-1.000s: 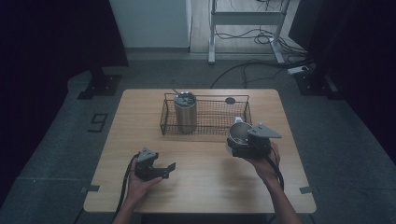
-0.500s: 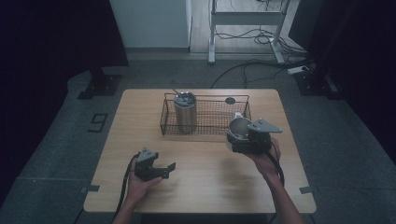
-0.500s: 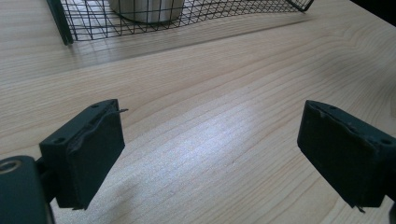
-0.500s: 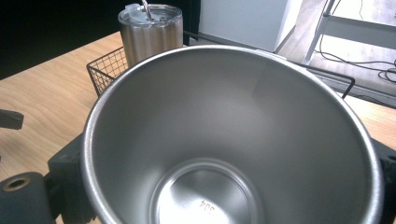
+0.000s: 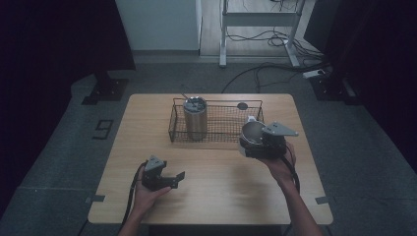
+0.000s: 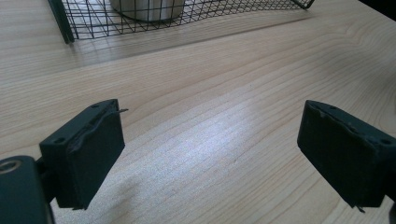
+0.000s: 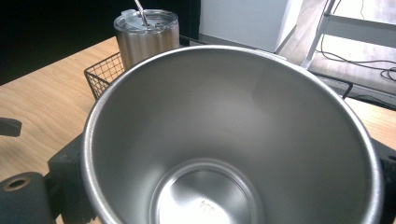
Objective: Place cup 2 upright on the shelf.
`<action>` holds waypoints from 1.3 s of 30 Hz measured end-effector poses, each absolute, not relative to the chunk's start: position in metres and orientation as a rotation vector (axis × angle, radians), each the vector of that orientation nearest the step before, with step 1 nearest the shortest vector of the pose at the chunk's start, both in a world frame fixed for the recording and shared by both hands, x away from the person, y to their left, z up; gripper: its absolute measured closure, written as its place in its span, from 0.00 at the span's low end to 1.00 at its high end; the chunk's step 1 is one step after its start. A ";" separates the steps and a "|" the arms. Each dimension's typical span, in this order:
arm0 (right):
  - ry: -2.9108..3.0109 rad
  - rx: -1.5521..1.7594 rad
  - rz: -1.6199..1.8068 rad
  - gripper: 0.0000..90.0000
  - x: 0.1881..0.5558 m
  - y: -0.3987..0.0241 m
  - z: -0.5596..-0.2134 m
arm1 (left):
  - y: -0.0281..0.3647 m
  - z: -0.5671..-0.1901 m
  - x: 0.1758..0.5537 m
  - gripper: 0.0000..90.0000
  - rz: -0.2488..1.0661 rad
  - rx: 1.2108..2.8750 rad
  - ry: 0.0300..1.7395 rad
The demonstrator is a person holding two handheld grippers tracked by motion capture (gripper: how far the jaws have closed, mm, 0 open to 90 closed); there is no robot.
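Cup: while the right gripper [image 5: 258, 142] grips it, the steel cup [image 7: 233, 135] sits between the jaws, mouth tilted toward that gripper's cam; inside bare, nothing in it, stamped mark on the bottom too small to read.
Cup place: held just off the tabletop at the basket's right front corner, per high view [image 5: 252, 133].
R jaws: closed on the cup's outer wall, black pads at both sides of the rim in right gripper view.
Basket: black wire basket [image 5: 226, 135] on the table's far half, w/ one item in it.
Tumbler: steel tumbler [image 5: 195, 118] w/ lid & straw, upright in the basket's left end; contents hidden by lid.
L gripper: left gripper [image 5: 162, 177] low over the near-left tabletop, well apart from basket.
L jaws: spread apart, nothing between, only bare wood in left gripper view [image 6: 210, 158].
Table: light wood table [image 5: 216, 196]; small dark disc [image 5: 242, 105] behind basket.
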State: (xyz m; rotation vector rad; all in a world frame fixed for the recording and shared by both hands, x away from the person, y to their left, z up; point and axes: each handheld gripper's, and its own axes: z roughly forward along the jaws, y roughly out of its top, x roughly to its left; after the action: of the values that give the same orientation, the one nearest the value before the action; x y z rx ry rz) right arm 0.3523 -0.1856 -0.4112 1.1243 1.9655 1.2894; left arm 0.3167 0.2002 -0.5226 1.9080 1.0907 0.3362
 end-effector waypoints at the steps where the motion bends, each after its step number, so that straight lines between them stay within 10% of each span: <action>1: 1.968 1.124 1.287 0.07 0.354 -0.185 -0.411 | 0.200 -0.523 0.317 0.08 0.336 1.908 1.090; 39: 1.975 1.135 1.264 0.07 0.392 -0.180 -0.399 | 0.200 -0.521 0.315 0.08 0.340 1.915 1.085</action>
State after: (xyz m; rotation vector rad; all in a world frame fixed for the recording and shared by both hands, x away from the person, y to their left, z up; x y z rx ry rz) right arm 0.3917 -0.1803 -0.3986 1.1349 1.9750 1.2642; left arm 0.3152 0.2001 -0.5206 1.9152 1.0852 0.3402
